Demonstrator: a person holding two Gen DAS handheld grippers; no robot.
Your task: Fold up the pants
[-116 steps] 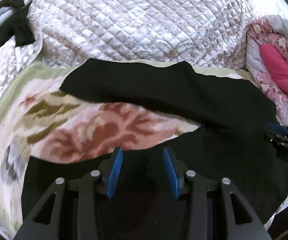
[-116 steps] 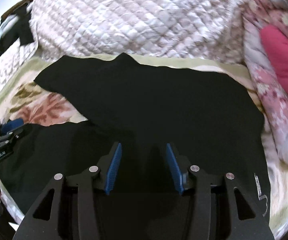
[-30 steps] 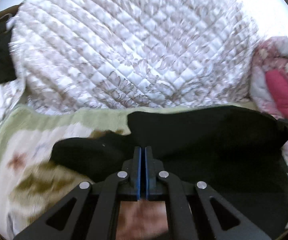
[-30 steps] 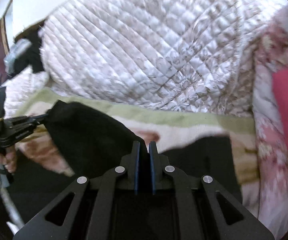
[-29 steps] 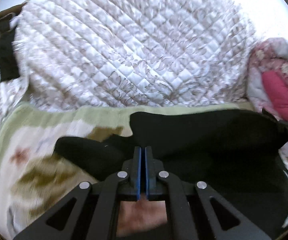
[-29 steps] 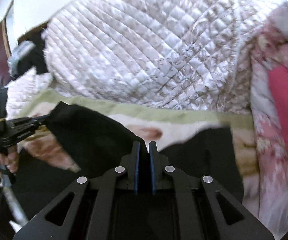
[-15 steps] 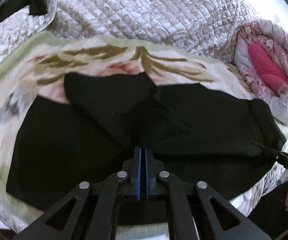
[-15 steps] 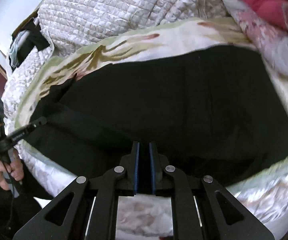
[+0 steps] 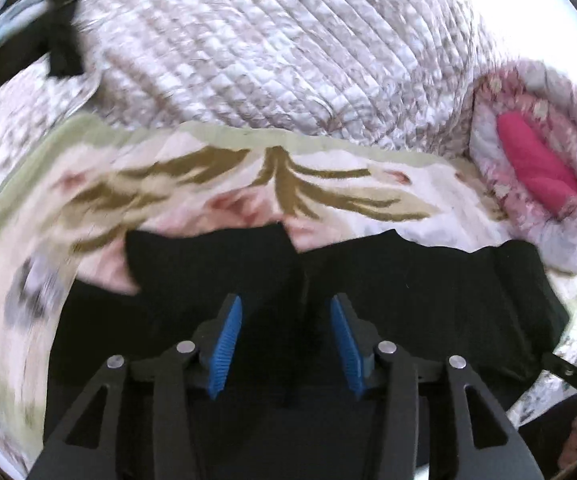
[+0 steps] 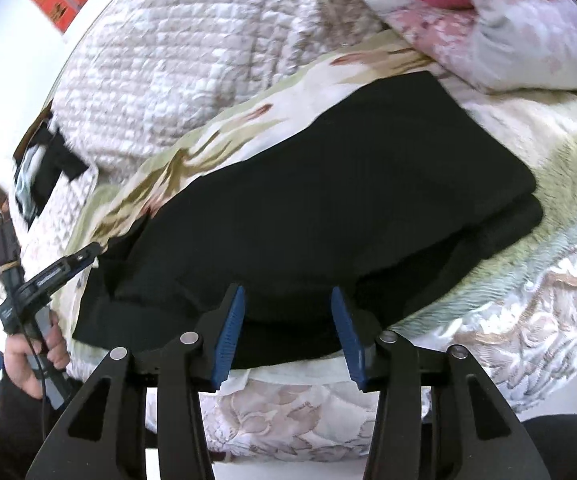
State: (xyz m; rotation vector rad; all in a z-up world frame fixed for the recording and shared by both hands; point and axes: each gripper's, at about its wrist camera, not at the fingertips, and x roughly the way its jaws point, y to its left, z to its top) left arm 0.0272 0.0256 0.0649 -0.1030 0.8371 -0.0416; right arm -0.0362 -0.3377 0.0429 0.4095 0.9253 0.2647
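Observation:
Black pants (image 9: pixel 408 292) lie folded over themselves on a floral blanket (image 9: pixel 208 188) on the bed; they also show in the right wrist view (image 10: pixel 348 200), with a doubled layer at the right end. My left gripper (image 9: pixel 286 340) is open and empty, just above the near part of the pants. My right gripper (image 10: pixel 286 332) is open and empty at the near edge of the pants, by the bed's edge. The left gripper also shows in the right wrist view (image 10: pixel 84 254), at the pants' left end.
A quilted white-and-brown cover (image 9: pixel 268 52) is heaped behind the blanket. A rolled pink floral quilt (image 9: pixel 536 168) lies at the right. Dark clothing (image 9: pixel 48 52) lies at the far left. The bed's front edge with an embroidered sheet (image 10: pixel 308 416) is close below my right gripper.
Both grippers, shut on the pants half a second ago, have opened and let the fabric go. The pants now lie folded toward the near edge. Both views still show motion blur.

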